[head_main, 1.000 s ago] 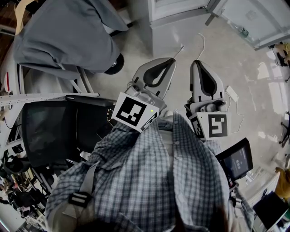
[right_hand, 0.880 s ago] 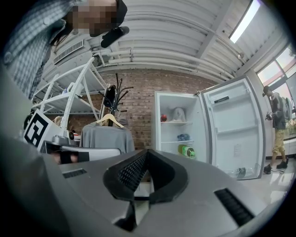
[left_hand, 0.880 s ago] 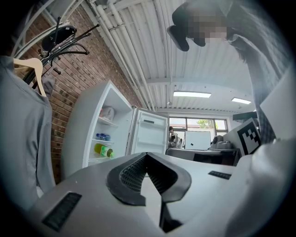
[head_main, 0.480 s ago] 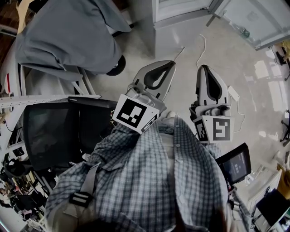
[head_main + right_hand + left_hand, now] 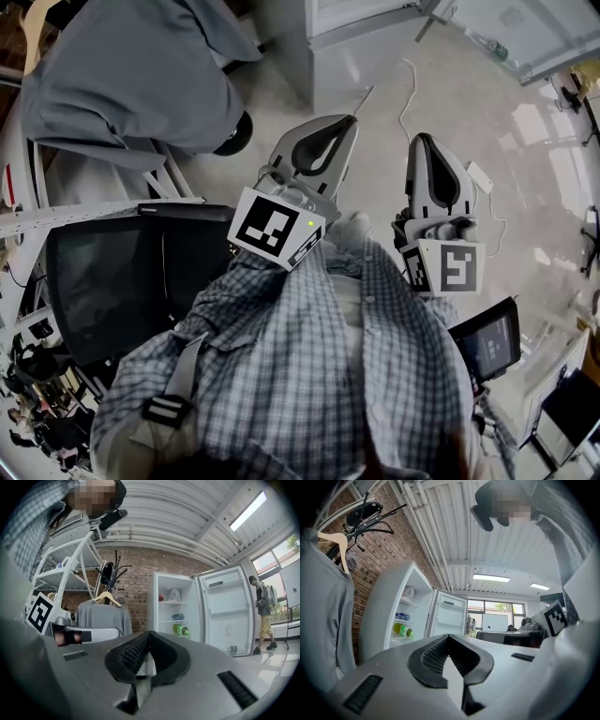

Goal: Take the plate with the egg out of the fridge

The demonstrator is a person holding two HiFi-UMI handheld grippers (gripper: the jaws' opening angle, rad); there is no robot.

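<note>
The plate with the egg cannot be made out at this range; judging by the task, it sits on a shelf inside the tall white fridge (image 5: 176, 613). The fridge's white door (image 5: 227, 616) stands open, giving access. The grey left gripper (image 5: 347, 122) and grey right gripper (image 5: 424, 141) point toward the fridge from well short of it. Both have their jaws pressed together on nothing, probably because nothing is within reach.

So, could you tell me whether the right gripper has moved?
Yes, the right gripper has shifted slightly right, judged against the white cable on the floor.

Head cam looks down; gripper cams share fridge (image 5: 174, 607).
</note>
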